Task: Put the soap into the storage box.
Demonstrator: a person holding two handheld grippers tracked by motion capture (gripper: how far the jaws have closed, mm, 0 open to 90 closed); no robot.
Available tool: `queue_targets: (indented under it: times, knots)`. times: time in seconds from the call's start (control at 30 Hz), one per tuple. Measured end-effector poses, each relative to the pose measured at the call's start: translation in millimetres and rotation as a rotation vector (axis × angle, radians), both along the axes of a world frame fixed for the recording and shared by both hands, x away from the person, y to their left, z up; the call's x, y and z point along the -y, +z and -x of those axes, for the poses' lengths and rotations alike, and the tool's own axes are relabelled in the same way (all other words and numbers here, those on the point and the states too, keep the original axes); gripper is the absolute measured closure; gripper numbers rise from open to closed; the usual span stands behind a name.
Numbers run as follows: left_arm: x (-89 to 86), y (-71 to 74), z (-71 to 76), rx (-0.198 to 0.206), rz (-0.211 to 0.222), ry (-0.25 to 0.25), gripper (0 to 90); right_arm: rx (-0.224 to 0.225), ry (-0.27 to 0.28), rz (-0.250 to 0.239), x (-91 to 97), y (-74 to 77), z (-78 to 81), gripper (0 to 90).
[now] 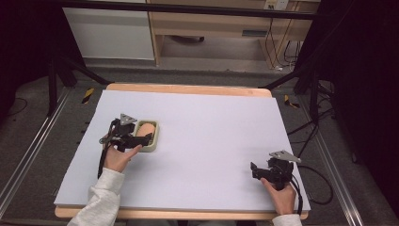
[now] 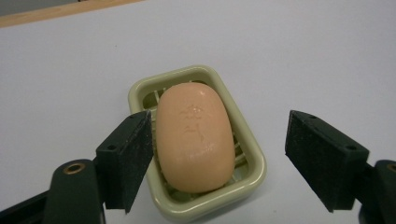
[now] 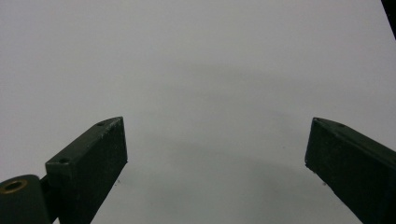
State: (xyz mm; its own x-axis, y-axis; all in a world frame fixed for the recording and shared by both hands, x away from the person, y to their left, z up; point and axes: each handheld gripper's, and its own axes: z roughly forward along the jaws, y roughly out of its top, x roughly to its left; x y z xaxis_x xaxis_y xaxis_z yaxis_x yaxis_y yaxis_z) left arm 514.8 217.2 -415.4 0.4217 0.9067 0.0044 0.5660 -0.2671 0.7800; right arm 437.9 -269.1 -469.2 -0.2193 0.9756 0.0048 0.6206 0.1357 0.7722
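- A table with a wooden rim carries one pale lilac-white sheet that covers nearly all of its top; grey floor, black stands and a light wood cabinet lie beyond it.
- One soap dish, pale green with rounded corners, sits on the left half of the sheet.
- One bar of soap, peach-coloured and oval, lies in the dish; the left gripper view shows a faint stamped mark on its top and the dish's slotted floor around it.
- Two grippers are in the person's two hands, one each.
- The left gripper hovers at the dish with its jaws wide apart; in its own view one pad is just beside the soap's side and over the dish rim, the other well clear of the dish.
- The right gripper is near the front right corner of the sheet, well apart from the dish, jaws wide apart over bare sheet.
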Motion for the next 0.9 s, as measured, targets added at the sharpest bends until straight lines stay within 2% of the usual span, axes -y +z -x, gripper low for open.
queue_targets:
  times: [0.1,0.23,0.4,0.57,0.73,0.9]
  knots:
    - [-5.1,-1.9,8.2,0.006,-0.001,-0.005,22.7,0.003,-0.006,0.000,1.8,0.0,0.4,5.9]
    - [-15.5,-8.3,20.4,0.017,0.032,0.004,22.1,0.002,-0.013,-0.005,3.9,0.6,1.0,5.8]
    - [-29.1,-15.0,34.4,0.047,0.040,0.026,22.1,0.004,-0.027,0.011,8.1,0.1,1.6,5.8]
    - [-44.4,-23.8,46.0,0.053,0.058,0.055,22.4,0.002,-0.045,0.003,15.9,-1.4,2.7,5.8]
    - [-54.2,-37.1,55.1,0.036,0.014,0.089,22.6,-0.005,-0.077,-0.005,22.5,-2.9,2.9,5.6]
    - [-62.6,-44.7,63.7,0.033,0.013,0.111,22.9,-0.010,-0.082,-0.003,22.4,-4.6,3.1,5.6]
